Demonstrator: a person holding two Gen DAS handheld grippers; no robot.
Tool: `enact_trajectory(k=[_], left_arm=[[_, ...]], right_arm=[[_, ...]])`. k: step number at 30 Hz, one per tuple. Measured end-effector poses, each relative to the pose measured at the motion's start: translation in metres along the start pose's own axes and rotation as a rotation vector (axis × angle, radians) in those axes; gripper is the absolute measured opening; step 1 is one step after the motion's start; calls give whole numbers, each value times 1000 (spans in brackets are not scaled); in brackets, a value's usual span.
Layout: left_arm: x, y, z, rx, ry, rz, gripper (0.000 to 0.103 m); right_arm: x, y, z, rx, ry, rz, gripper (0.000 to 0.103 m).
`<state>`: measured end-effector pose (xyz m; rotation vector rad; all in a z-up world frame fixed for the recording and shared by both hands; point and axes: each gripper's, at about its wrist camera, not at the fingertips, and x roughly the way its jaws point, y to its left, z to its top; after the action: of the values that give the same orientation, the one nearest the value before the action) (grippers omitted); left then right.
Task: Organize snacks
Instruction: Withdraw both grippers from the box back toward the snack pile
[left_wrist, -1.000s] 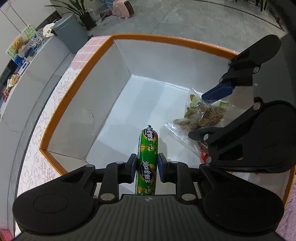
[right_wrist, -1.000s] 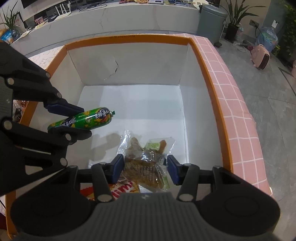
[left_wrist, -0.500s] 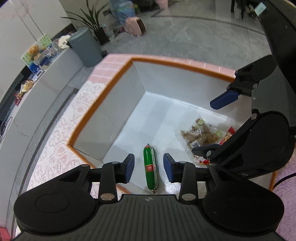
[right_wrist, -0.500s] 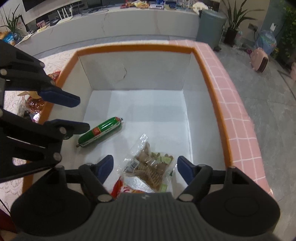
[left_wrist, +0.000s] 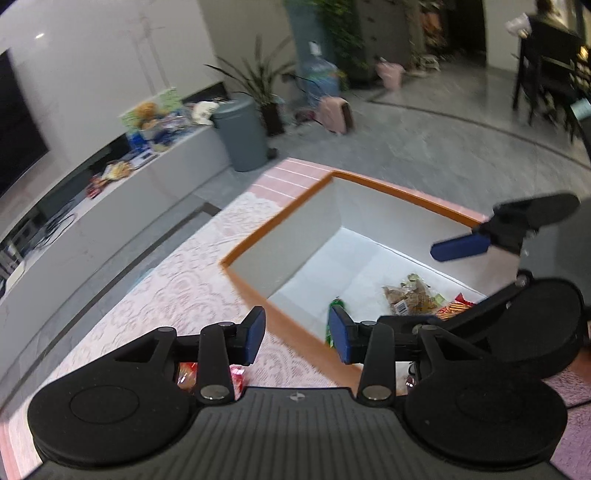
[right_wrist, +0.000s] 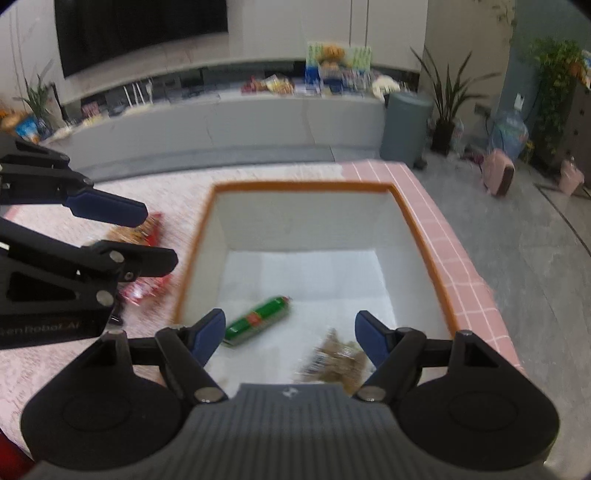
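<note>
Hanging over the lace-covered counter (right_wrist: 155, 192), the left tool (right_wrist: 153, 236) has just been opening and holds nothing. Green sausage stick (right_wrist: 258, 320) lies on the white floor of the orange-rimmed box (right_wrist: 295, 187), long axis diagonal, near end lower-left, just ahead of the wide, empty right tool (right_wrist: 290, 334). Clear snack bag (right_wrist: 338, 360) sits right of it.
</note>
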<state>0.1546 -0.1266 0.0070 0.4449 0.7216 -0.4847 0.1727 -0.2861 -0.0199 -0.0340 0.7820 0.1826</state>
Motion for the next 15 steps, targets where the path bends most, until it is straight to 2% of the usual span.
enact_trajectory(k=[12, 15], left_arm=[[-48, 41, -62, -234, -50, 136, 48], [-58, 51, -85, -306, -68, 144, 48]], right_arm=[[-29, 70, -25, -27, -107, 2, 76], [-32, 85, -31, -20, -115, 24, 76]])
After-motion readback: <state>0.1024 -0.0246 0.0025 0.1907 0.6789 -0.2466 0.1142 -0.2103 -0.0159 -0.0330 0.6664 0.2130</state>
